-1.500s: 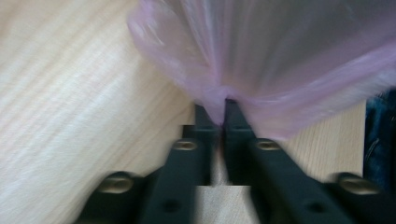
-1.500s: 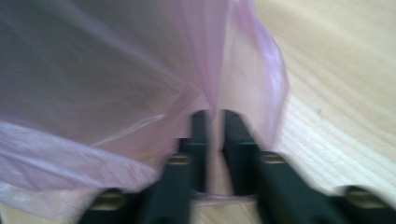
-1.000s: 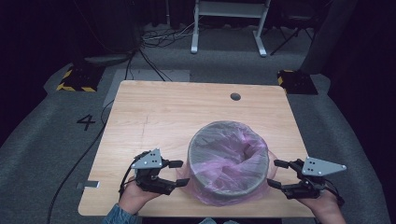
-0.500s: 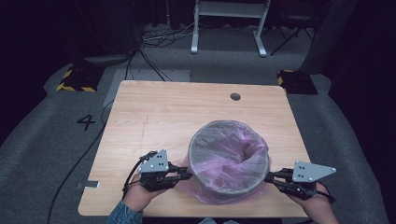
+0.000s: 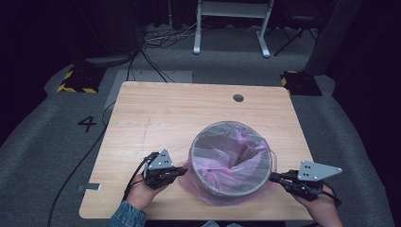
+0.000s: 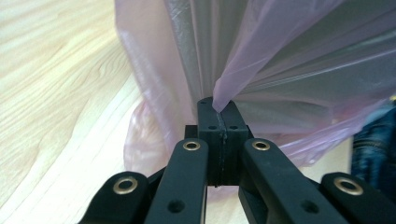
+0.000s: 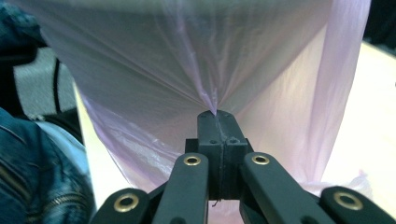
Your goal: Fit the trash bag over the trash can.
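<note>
Left gripper (image 6: 218, 109): jaws pressed together, a pinch of pink bag film caught at the tips, film fanning up from the pinch in tight pleats. High view puts this gripper (image 5: 179, 171) at the bin's left side, low on the wall, tips touching the bag. Right gripper (image 7: 216, 114): jaws also closed flat, clamping a thin fold of the same film, sheet stretched taut above and spreading wide. In the high view that gripper (image 5: 275, 177) sits at the bin's right side, tips at the bag just under the rim.

Bag (image 5: 246, 156): thin, translucent, pink-purple, lining the inside of the bin and folded over the rim, hanging down the outside wall, loose film bunched on the table around the base. Inside, the film sags into a dark hollow right of centre.

Bin (image 5: 235, 191): round, grey, upright, standing on the near half of the table, between the two grippers.

Left hand (image 5: 142, 189) comes in from the bottom edge, denim sleeve (image 5: 126, 216) at the wrist, gripper pointing right. Right hand (image 5: 317, 201) comes in from bottom right, gripper pointing left. Both held low, near the table top.

Table (image 5: 165, 113): light wood, round hole (image 5: 238, 98) near the far edge.
</note>
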The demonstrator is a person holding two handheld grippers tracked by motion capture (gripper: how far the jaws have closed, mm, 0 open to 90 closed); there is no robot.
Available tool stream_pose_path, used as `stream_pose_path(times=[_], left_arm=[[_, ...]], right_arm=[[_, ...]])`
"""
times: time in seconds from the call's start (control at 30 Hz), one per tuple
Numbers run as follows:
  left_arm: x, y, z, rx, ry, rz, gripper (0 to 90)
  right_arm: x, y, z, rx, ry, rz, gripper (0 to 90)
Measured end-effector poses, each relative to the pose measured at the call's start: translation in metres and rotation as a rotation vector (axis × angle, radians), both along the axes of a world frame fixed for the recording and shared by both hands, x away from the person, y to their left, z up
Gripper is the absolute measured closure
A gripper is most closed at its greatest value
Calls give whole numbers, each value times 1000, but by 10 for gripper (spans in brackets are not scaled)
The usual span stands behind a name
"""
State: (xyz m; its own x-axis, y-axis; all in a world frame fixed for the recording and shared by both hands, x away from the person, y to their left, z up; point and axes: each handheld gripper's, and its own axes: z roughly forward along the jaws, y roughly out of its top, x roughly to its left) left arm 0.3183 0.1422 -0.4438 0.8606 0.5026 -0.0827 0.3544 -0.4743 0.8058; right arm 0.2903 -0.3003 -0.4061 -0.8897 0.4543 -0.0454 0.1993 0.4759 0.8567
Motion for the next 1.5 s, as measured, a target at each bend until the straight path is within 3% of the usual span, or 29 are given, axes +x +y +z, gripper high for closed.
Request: stream_pose_path(times=[0.1,0.17,0.27,0.33,0.4,0.47,0.53,0.6,0.67,0.7,0.73,0.77,0.8,0.83,0.9,1.0,1.03,1.07,1.1,1.17,1.27,1.33,1.43,1.47,1.5], left_arm=[[6,-3,-8,61,8,25,897],[8,-4,-13,89,34,34,898],[9,-3,-20,107,79,13,897],[7,-4,-23,124,89,-9,896],[4,-4,-23,125,92,-30,894],[1,-4,-21,98,69,-50,860],[1,-3,-17,79,60,-34,840],[3,-2,-17,95,57,-1,841],[7,-1,-21,131,78,34,853],[8,1,-24,144,87,44,853],[8,2,-25,132,97,41,850],[7,3,-24,107,92,24,815],[6,5,-21,64,89,9,708],[4,6,-17,31,85,0,595],[1,8,-8,-9,51,-18,457],[-6,8,7,-67,-26,-32,392],[-6,7,12,-93,-42,-39,396],[-7,6,16,-111,-54,-37,423],[-7,6,20,-120,-73,-29,469],[-7,5,25,-133,-90,-21,584],[-6,3,24,-107,-103,-5,811],[-5,1,21,-83,-107,3,881],[-4,-1,20,-83,-115,20,890],[-4,-1,21,-90,-125,20,890],[-4,-2,22,-97,-133,22,890]], right_arm=[[7,2,-14,-36,42,-16,900],[10,3,-23,-56,67,-28,900],[15,3,-35,-77,120,-37,900],[15,3,-42,-94,149,-45,900],[15,2,-46,-107,169,-47,900],[14,0,-49,-125,189,-52,900],[13,-2,-54,-161,216,-60,900],[11,-4,-56,-164,227,-59,900],[8,-7,-52,-154,212,-71,882],[6,-8,-48,-138,205,-79,794],[5,-10,-44,-110,190,-88,659],[3,-12,-40,-75,169,-94,523],[1,-13,-35,-43,145,-85,446],[-2,-14,-30,-21,121,-72,411],[-8,-13,-20,11,79,-53,341],[-16,-9,-8,55,25,-29,314],[-17,-7,-5,68,11,-24,327],[-18,-4,-2,76,-6,-21,403],[-19,-1,1,75,-22,-15,530],[-20,4,4,51,-46,2,700],[-16,10,7,16,-1,-19,896],[-13,12,3,-10,19,-27,900],[-7,11,-11,-48,56,-47,900],[-5,10,-17,-70,53,-54,900],[-4,8,-22,-58,47,-51,900]])
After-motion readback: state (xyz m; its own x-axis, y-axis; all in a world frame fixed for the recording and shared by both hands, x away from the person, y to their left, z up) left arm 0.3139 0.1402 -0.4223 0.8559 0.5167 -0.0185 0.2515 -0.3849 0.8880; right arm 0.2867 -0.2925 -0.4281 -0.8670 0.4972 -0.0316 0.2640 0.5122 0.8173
